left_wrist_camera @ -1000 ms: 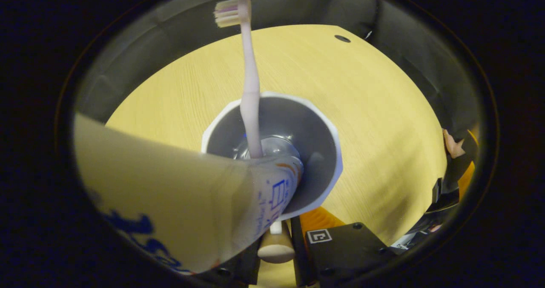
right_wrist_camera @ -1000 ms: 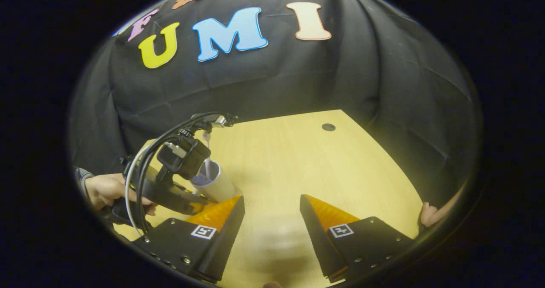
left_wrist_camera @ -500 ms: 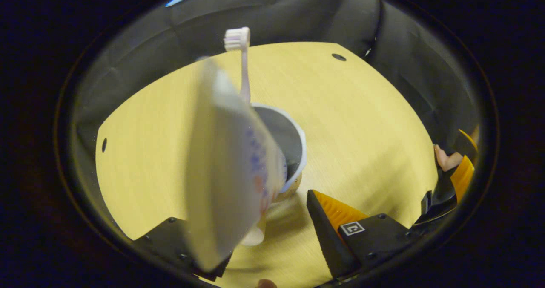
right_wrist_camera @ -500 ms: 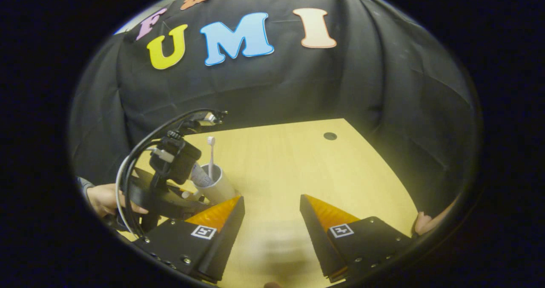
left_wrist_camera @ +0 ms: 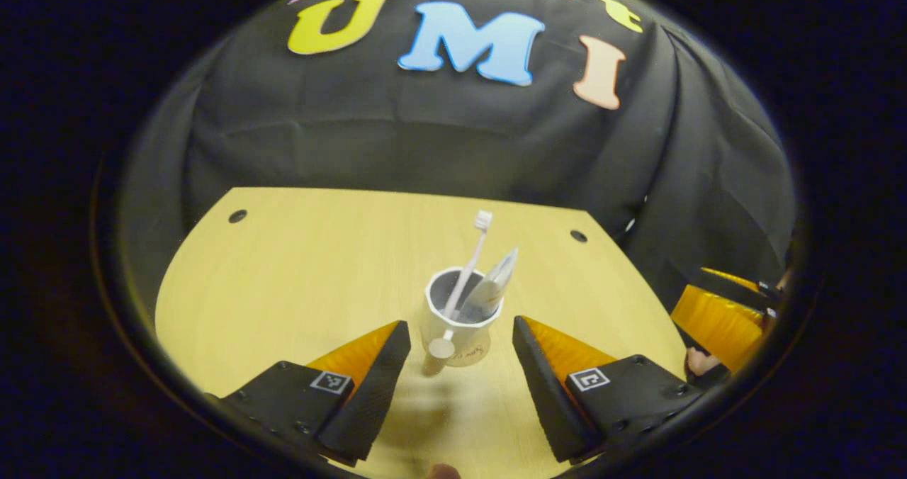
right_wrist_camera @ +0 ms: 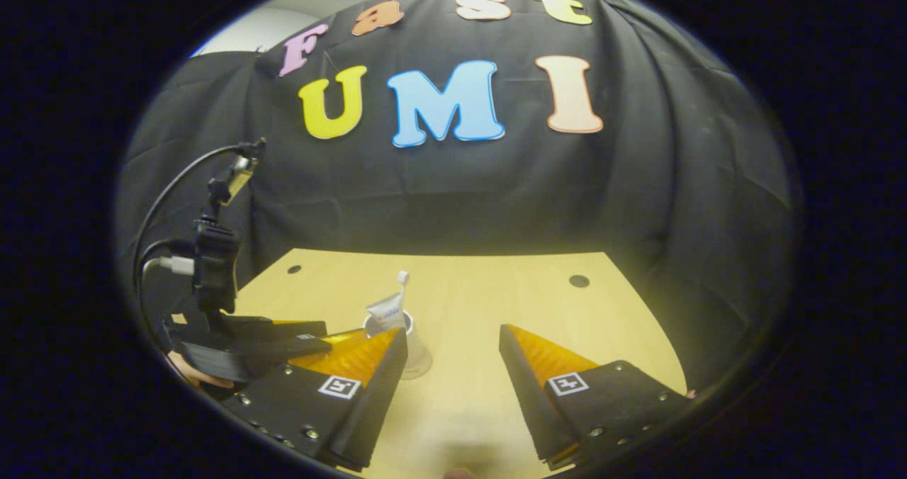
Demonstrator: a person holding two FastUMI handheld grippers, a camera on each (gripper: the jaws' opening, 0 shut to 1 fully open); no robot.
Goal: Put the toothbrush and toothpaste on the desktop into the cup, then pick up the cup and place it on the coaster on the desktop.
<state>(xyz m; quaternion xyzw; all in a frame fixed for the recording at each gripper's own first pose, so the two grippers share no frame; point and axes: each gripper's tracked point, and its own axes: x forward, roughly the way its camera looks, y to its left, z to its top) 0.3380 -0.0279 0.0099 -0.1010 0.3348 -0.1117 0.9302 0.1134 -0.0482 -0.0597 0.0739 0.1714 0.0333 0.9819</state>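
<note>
Standing mid-desk, nearer the front edge, cup holds toothbrush and toothpaste, both leaning toward the right. Left gripper fingers spread wide, empty, flanking the cup without touching. Right gripper also spread, empty. Cup looks light, rigid, smooth and likely top-heavy with the tall contents; best squeezed mid-wall, kept upright. Coaster location: cannot tell.

Black cloth wall behind light wooden table; round holes near table's far corners.
</note>
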